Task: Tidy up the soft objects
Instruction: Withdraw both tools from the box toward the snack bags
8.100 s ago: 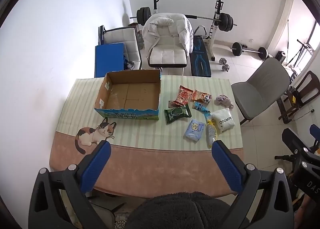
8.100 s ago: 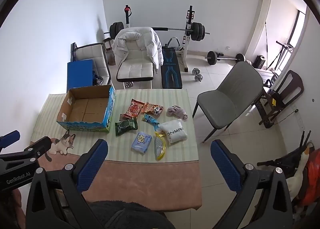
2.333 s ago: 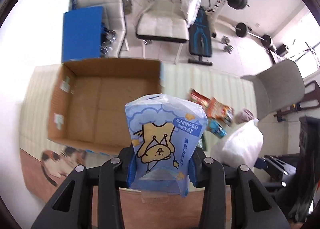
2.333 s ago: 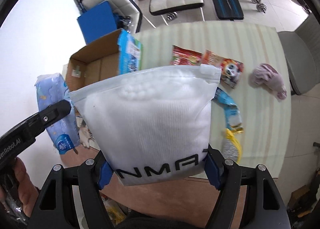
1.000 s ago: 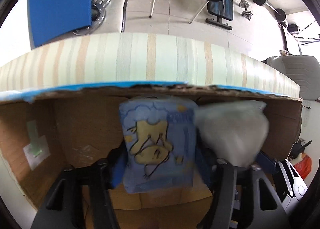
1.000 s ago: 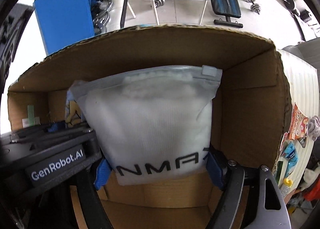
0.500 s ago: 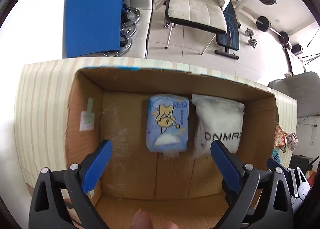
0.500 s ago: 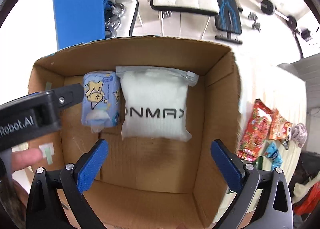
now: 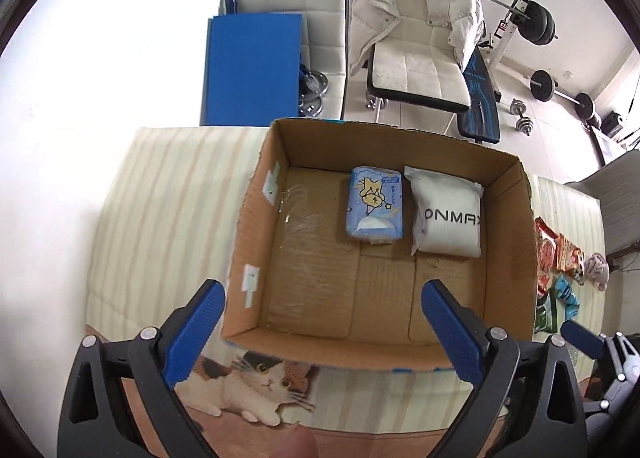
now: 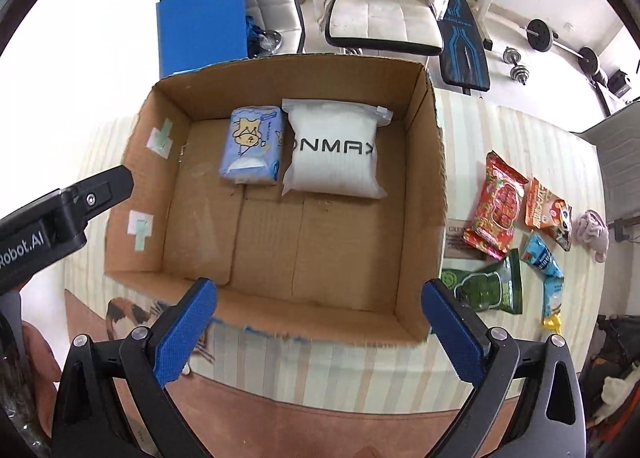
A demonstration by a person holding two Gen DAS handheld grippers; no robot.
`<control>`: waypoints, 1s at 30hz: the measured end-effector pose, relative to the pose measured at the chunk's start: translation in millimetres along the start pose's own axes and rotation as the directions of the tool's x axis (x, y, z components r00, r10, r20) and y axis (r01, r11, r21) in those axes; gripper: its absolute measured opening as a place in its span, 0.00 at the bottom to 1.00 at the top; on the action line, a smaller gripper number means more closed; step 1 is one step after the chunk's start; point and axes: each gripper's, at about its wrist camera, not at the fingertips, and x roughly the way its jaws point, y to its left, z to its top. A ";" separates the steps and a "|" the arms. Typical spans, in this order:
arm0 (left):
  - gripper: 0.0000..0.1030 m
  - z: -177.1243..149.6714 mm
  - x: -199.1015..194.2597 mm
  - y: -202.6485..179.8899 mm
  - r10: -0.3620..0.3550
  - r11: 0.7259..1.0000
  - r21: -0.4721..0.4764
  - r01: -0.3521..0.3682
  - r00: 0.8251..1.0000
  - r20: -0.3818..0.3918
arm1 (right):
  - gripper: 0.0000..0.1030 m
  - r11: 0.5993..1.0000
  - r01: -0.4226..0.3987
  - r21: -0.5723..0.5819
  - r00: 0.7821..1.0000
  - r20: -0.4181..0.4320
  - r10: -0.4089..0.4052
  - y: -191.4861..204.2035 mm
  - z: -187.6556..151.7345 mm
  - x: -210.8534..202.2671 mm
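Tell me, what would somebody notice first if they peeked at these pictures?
Probably the big cardboard box in the middle of the striped table, with a blue cartoon pack and a white pouch side by side against its far wall. Next, the bright snack packets on the table right of the box.
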 end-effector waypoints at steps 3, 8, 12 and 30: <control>0.98 -12.7 -17.7 -3.0 0.016 1.000 -0.009 -0.016 1.000 0.016 | 1.00 1.000 -0.019 -0.010 1.000 0.020 0.019 -2.0 -12.6 -20.5; 0.98 -25.9 -48.8 -13.8 0.004 0.999 -0.049 -0.001 0.999 0.047 | 1.00 0.997 -0.076 -0.021 0.996 0.053 0.077 -14.0 -27.8 -52.0; 0.98 -17.5 -73.2 -41.5 -0.014 0.999 -0.029 0.016 0.996 0.090 | 1.00 0.993 -0.120 -0.010 0.985 0.122 0.121 -39.5 -32.9 -74.3; 0.98 41.6 17.2 -307.2 0.094 0.903 0.413 -0.116 0.993 0.074 | 1.00 0.975 0.182 -0.125 0.983 0.062 -0.176 -300.1 30.8 -53.8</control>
